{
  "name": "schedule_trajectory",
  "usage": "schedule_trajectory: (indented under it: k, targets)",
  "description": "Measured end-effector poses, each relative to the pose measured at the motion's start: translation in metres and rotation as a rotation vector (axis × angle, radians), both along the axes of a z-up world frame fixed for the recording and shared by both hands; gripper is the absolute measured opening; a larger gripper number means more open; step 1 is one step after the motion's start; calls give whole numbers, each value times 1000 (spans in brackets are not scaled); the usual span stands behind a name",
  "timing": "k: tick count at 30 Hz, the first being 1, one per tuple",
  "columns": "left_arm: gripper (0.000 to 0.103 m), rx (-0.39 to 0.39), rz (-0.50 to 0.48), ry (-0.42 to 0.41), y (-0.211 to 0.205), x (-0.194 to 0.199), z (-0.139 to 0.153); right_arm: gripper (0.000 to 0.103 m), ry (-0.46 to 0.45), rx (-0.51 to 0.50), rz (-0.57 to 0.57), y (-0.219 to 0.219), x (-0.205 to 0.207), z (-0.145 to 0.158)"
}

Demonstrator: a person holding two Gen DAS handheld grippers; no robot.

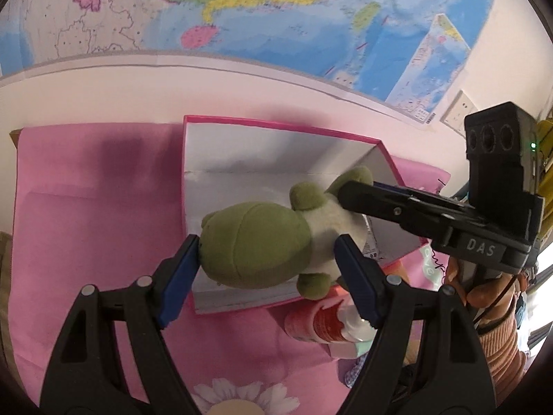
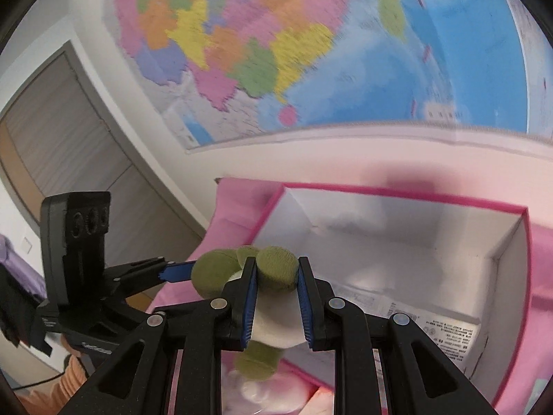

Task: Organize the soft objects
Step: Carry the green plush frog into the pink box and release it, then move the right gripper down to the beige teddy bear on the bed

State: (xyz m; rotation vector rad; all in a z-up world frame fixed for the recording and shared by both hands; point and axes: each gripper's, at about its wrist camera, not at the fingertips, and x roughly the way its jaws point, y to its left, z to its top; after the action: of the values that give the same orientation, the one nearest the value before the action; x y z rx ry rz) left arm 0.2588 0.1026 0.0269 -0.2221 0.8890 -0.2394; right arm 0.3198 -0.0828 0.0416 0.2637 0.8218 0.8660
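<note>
A map (image 1: 276, 10) covered the wall above a pink bedspread (image 1: 86, 207). Both grippers held a green plush toy (image 1: 255, 242) over the open pink box (image 1: 276, 128): the left gripper (image 1: 266, 266) clasped its head, the right gripper (image 2: 276, 297) pinched its body.

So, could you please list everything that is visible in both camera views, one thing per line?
plush toy: one, green and white, held over the box's near edge by both claws
box: one, pink outside, white inside, open, on the pink cloth
pink cloth: one, under the box
red tube: one, beside the box's near corner
wall map: one, multicoloured, on the wall
left claw: black, blue pads, around the toy's head
right claw: black, blue pads, on the toy's body
</note>
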Motion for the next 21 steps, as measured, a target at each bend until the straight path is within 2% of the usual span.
schedule_trajectory:
  k: [8,14,21]
  targets:
    - [79,3,42,-21,2,-7,0,29,120,-48,-40,7,19,-25]
    - [79,9,53,-77,5,-34,9,33,81,-49,-51,-8,3,-11]
    - [79,0,-6,-138,-6,-73,22,35,62,-55,-35,-31,-21,2]
